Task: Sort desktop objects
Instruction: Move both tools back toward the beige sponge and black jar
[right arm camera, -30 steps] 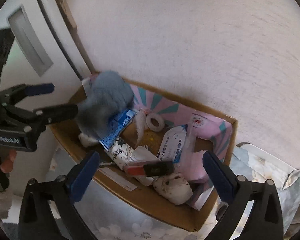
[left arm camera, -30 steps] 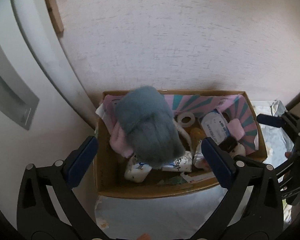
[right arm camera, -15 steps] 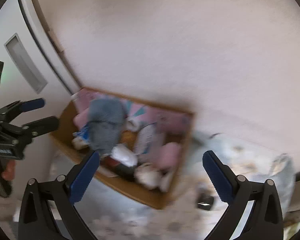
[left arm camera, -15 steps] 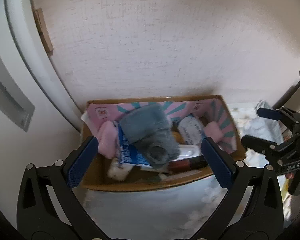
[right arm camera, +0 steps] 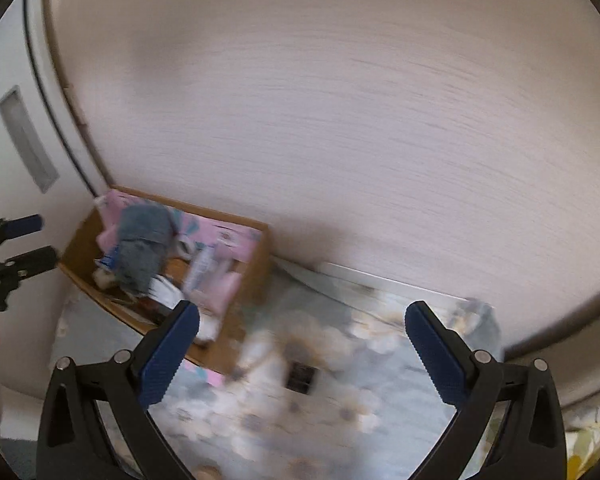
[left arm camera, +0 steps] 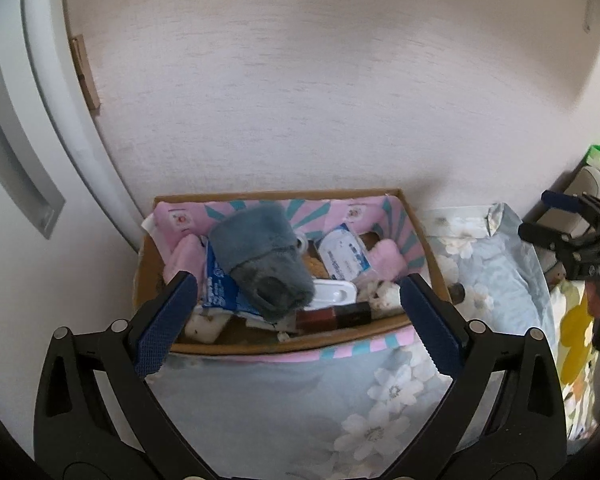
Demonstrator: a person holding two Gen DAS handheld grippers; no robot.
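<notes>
Both claws [left arm camera: 298,320] [right arm camera: 302,340] spread wide, empty; next, aim right one squarely over dark item [right arm camera: 300,376] on cloth [right arm camera: 380,420], well clear of box [right arm camera: 256,276]

A cardboard box [right arm camera: 256,264] crammed with a grey plush item [right arm camera: 142,248] sat at centre left against a pale wall [right arm camera: 340,120]. The right gripper [right arm camera: 302,340] gaped wide over blurred floral cloth [right arm camera: 340,412]; the left gripper [right arm camera: 16,240] showed at the left edge.
</notes>
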